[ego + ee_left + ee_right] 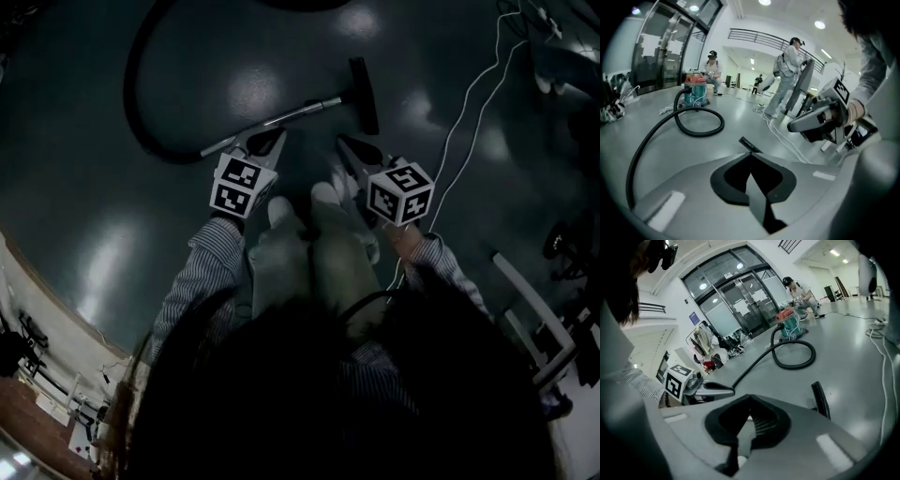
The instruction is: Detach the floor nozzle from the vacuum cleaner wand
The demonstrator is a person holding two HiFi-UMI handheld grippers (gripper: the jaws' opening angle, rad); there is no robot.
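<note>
The black floor nozzle [364, 94] lies on the dark floor, joined to a silver wand [298, 113] that runs left into a looping black hose [139, 89]. My left gripper [274, 137] is shut and empty, hovering close over the wand's near end. My right gripper [343, 141] is also shut and empty, just short of the nozzle. In the left gripper view the shut jaws [751, 153] hide most of the nozzle [749, 144]. The right gripper view shows the nozzle [820, 399] right of the shut jaws [749, 397], and the left gripper [708, 390] at the left.
The hose [696, 124] leads to a teal and red vacuum canister [696, 90] far off. A white cable [469, 117] snakes over the floor at the right. My legs and shoes [319, 225] are right behind the grippers. Other people [785, 77] stand in the hall.
</note>
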